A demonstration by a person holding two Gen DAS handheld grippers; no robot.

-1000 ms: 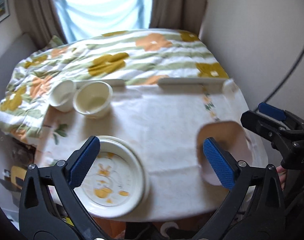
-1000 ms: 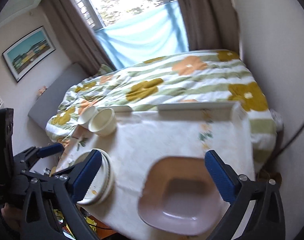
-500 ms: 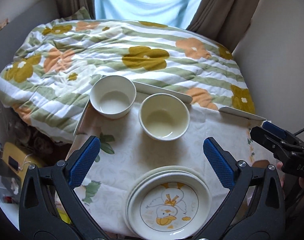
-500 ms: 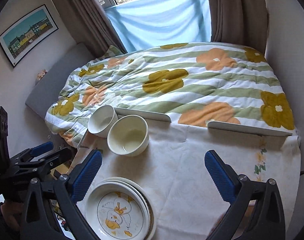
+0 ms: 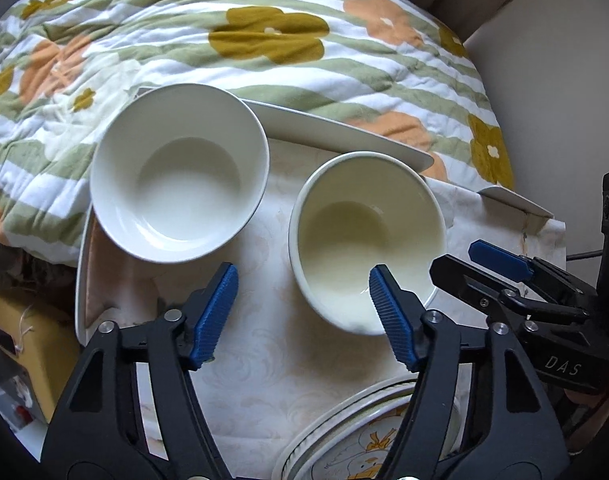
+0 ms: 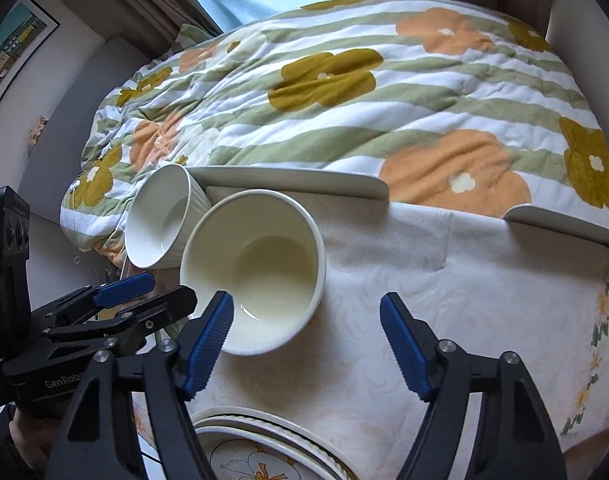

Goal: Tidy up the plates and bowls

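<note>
Tablecloth (image 5: 264,360) fills both views now, closer than a second ago. Left gripper (image 5: 304,312) gapes empty before cream bowl (image 5: 364,236); right gripper (image 6: 308,340) likewise. White bowl (image 5: 180,172) sits just left, plates (image 6: 272,456) nearer. Bowl pickup looks next.

We are reading "DAS" in pale letters on the black body of the right gripper (image 5: 500,276), lower right of the left wrist view. We are reading "GenRob", cut off, on the left gripper (image 6: 144,294), lower left of the right wrist view.
</note>
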